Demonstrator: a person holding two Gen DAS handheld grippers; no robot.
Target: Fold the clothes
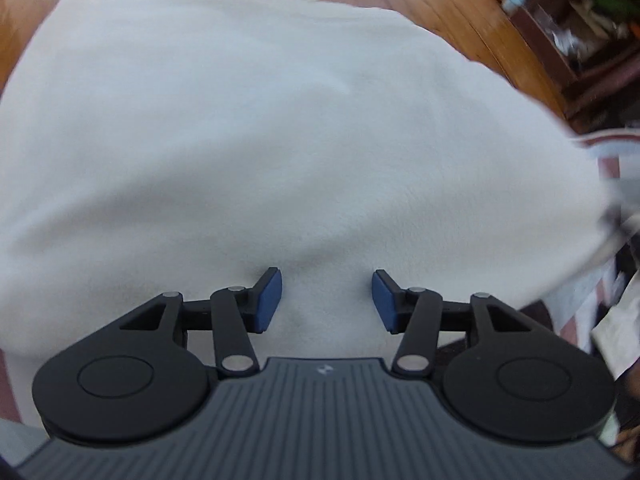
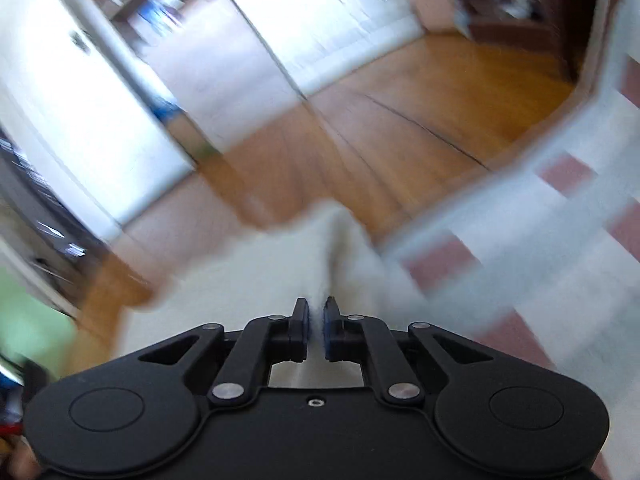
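Observation:
A white fleecy garment (image 1: 280, 140) fills most of the left wrist view, spread out flat. My left gripper (image 1: 327, 300) is open, its blue pads apart, resting just over the near part of the white cloth with nothing between them. In the right wrist view, my right gripper (image 2: 316, 328) is shut on a fold of the same white garment (image 2: 340, 248), which runs forward from the pads as a raised ridge. That view is blurred by motion.
A checked white and dusty-red cloth (image 2: 560, 216) covers the surface under the garment. A wooden floor (image 2: 400, 112) lies beyond. A dark wooden shelf with clutter (image 1: 580, 28) stands at the far right. White doors or walls (image 2: 100, 100) are at the left.

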